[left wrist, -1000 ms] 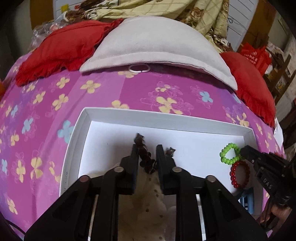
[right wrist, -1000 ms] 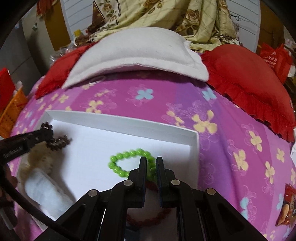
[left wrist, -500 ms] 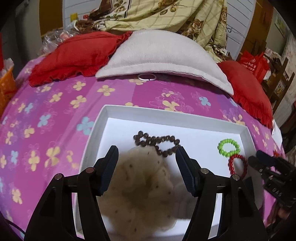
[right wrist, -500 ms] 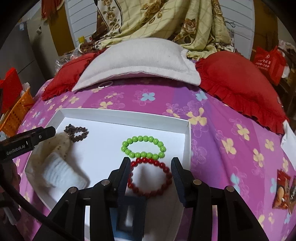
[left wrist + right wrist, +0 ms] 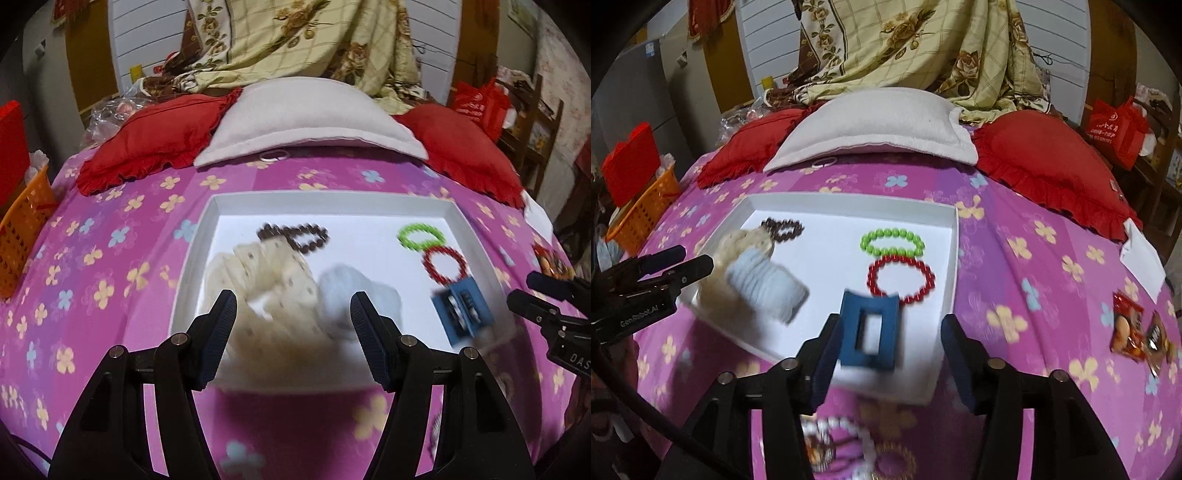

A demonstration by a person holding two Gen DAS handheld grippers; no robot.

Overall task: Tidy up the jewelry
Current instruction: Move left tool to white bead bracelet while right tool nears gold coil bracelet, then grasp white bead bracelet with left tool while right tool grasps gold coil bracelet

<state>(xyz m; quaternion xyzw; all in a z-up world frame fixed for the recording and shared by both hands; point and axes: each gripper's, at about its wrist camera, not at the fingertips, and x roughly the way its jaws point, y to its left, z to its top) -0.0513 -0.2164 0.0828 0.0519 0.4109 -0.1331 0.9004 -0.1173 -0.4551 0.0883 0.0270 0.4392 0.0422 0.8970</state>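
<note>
Round glossy green bead bracelet touching red one; shallow white tray.

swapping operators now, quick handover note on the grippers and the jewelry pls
Left gripper: open, holding nothing. Right gripper: jaws opening, nothing gripped.
In the white tray: brown bead bracelet, green bead bracelet, red bead bracelet, blue hair claw, cream scrunchie, pale blue scrunchie.
Left: a white bead strand lies on the bedspread near the tray's front edge.
</note>
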